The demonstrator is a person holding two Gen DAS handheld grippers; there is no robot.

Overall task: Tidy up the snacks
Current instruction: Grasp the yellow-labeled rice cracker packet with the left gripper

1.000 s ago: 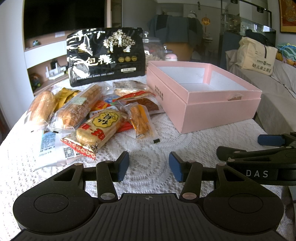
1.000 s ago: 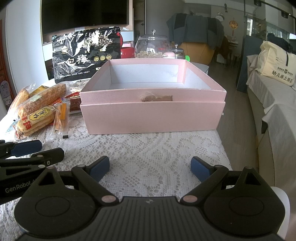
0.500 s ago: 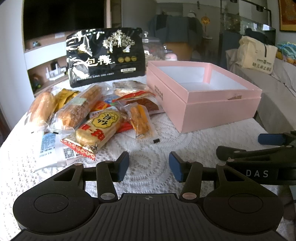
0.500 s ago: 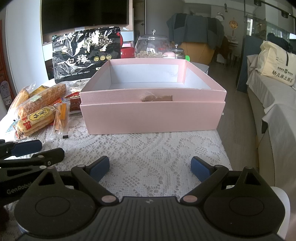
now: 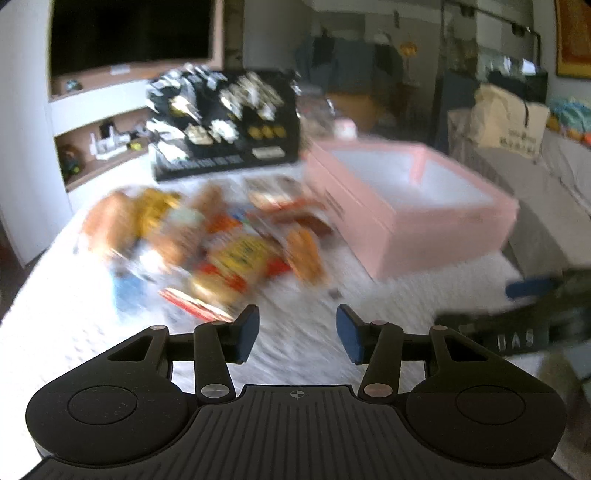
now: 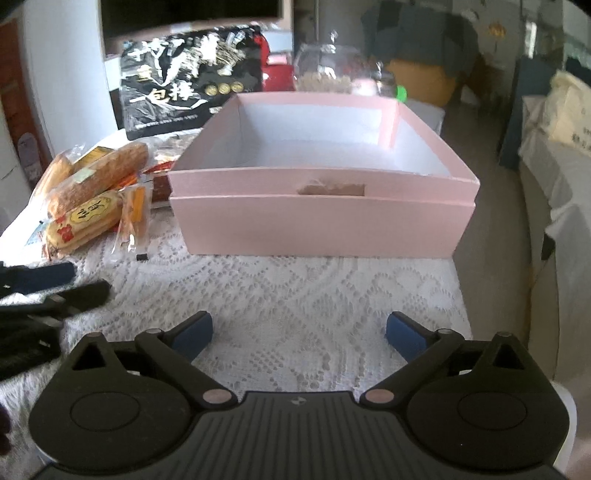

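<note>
While both grippers, left (image 5: 295, 334) and right (image 6: 298, 334), gape empty over lace tablecloth (image 6: 295, 288), blurred, seemingly crinkly snack packets (image 5: 221, 243) flank the square pink box (image 6: 321, 218).

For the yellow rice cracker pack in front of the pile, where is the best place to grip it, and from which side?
Probably the yellow rice cracker pack is best gripped across its narrow width, near the front end. It lies flat and long, so the left gripper, open, should come from above.

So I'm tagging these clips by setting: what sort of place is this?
Most likely a home living room. A large dark TV screen hangs above wall shelves, a covered sofa runs along the right, and the snacks and pink box sit on a lace tablecloth.
</note>
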